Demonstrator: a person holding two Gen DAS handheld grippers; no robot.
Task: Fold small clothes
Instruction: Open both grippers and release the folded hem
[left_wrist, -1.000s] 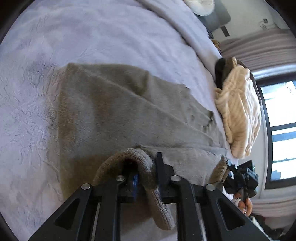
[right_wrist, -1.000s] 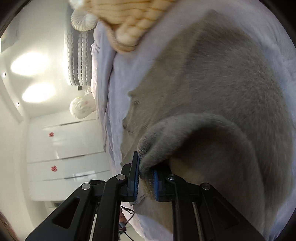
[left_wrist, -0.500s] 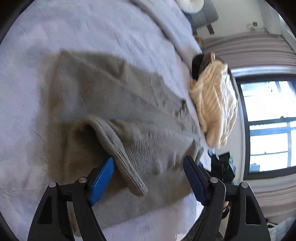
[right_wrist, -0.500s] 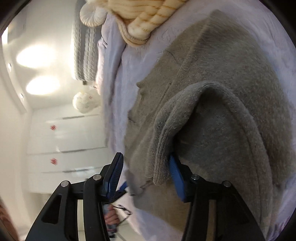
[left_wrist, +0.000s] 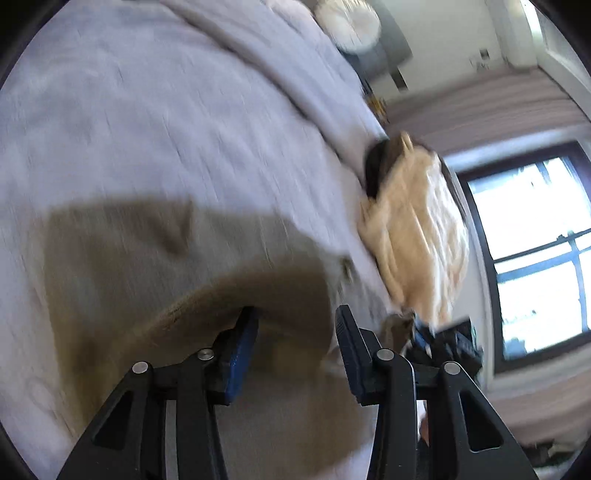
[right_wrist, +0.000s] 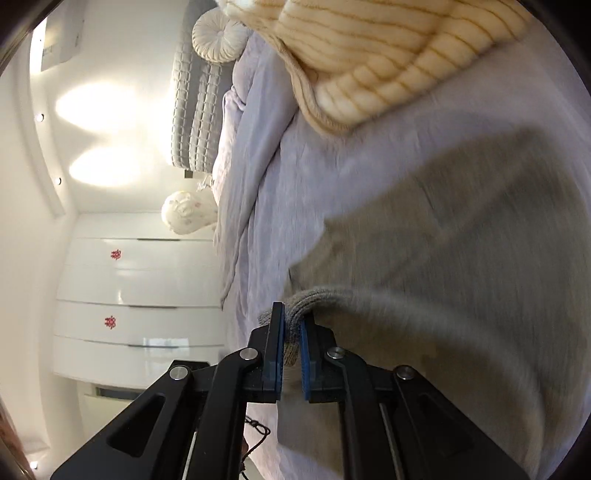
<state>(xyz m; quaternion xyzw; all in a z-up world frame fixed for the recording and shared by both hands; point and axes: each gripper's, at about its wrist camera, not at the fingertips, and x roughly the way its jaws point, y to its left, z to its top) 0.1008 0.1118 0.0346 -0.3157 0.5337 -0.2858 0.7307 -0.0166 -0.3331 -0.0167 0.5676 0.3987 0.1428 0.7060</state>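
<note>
A grey-brown knit garment (left_wrist: 147, 258) lies on the lavender bed cover (left_wrist: 147, 110), its near edge raised in a fold. My left gripper (left_wrist: 297, 332) has that fold between its blue pads. Its jaws are closing but still stand apart, with a gap at the right pad. In the right wrist view the same garment (right_wrist: 461, 258) fills the right side. My right gripper (right_wrist: 291, 328) is shut on its ribbed edge. The right gripper (left_wrist: 443, 339) also shows in the left wrist view at the garment's far corner.
A cream ribbed knit (left_wrist: 417, 229) lies on a dark item beside the grey garment, near the bed's edge, and is seen close above it as the cream knit (right_wrist: 388, 55). A window (left_wrist: 535, 240) is beyond. A round cushion (right_wrist: 218, 35), a grey headboard (right_wrist: 192, 110) and white drawers (right_wrist: 140, 295) are at the left.
Both grippers let go of the hem, opened wide, then came in again on the raised fold. The right has shut on the ribbed edge and the left has narrowed. Both rose, lifting the cloth.
</note>
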